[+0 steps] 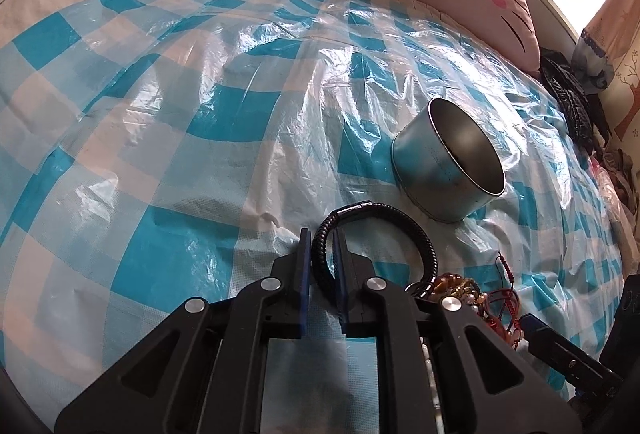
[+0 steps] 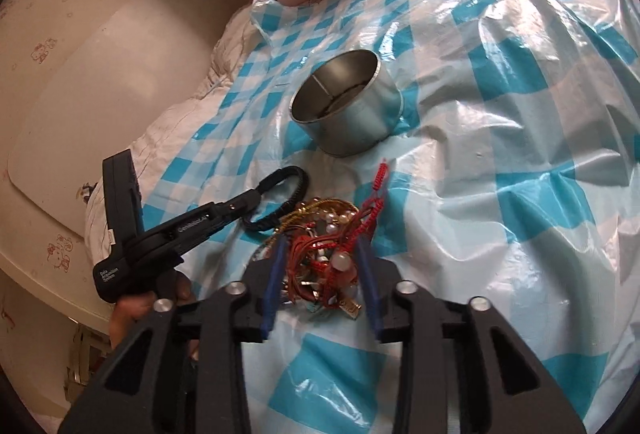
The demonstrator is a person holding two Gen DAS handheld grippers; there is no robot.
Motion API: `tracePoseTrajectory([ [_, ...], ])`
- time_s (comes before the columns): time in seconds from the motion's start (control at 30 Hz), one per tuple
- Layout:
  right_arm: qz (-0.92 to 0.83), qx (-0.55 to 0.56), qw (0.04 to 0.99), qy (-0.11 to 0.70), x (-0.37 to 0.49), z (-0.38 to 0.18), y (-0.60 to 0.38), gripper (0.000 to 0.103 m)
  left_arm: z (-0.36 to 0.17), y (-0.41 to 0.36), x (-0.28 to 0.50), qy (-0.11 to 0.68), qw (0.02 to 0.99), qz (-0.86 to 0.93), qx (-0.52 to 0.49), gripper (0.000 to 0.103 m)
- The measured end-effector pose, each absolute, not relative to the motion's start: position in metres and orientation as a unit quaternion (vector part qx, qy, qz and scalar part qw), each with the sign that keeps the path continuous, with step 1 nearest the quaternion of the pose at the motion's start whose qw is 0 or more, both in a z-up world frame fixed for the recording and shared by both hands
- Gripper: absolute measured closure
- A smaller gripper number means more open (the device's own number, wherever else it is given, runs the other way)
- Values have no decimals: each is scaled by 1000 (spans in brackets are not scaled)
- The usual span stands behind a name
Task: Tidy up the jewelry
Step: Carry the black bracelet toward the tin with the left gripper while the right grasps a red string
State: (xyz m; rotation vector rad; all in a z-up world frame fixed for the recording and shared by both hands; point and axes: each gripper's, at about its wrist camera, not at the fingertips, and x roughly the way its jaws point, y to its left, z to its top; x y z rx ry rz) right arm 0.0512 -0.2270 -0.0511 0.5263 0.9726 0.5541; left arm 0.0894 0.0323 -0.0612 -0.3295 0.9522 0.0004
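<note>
Left wrist view shows the left gripper (image 1: 322, 254) clamped on a black braided leather bracelet (image 1: 376, 230) above crinkly blue-checked plastic sheeting (image 1: 160, 113), near a round metal tin (image 1: 444, 169). The right gripper (image 2: 322, 274) straddles a tangled heap of red-cord and beaded jewelry (image 2: 328, 238), jaws apart.

Black braided bracelet (image 1: 372, 234) is seen raised on edge beside tangled red-and-bead jewelry pile (image 2: 328, 234); open metal tin (image 2: 348, 105) is set upright beyond, on the bed.

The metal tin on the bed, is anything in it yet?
Empty: the metal tin shows only bare floor and walls inside.
</note>
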Motion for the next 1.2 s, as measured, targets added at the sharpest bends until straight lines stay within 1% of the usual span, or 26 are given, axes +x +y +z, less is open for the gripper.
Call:
tracePoseTrajectory([
  [0.17,264,309,799,443,55,-51,-250,55,-61,31,90,457,876,1,-155,92],
  [0.23,261,309,798,446,57,-51,-250,55,-61,30,90,457,877,2,-152,91],
  [0.37,243,245,811,472,61,-54,-228,55,-61,27,90,457,878,4,-141,90],
  [0.47,222,183,834,470,66,-50,-211,55,-60,22,90,455,881,8,-127,89],
  [0.5,213,153,843,470,68,-49,-203,57,-60,21,90,455,882,9,-121,89],
  [0.57,205,107,848,476,71,-49,-190,76,-59,18,91,455,884,9,-110,89],
  [0.6,203,98,848,479,72,-52,-188,94,-59,16,91,455,884,8,-104,89],
  [0.63,202,96,849,479,70,-52,-187,98,-59,15,90,454,885,8,-97,89],
  [0.73,206,118,851,468,62,-48,-194,98,-52,12,86,440,894,2,-88,95],
  [0.83,212,154,852,452,52,-39,-207,99,-45,12,82,425,901,-7,-90,95],
  [1.0,242,221,845,422,41,-27,-226,99,-29,17,72,383,913,-54,-130,95],
  [1.1,261,261,840,397,37,-17,-238,99,-19,19,65,353,919,-78,-155,95],
  [1.2,284,300,835,363,36,-3,-249,99,-17,18,63,346,920,-85,-162,95],
])
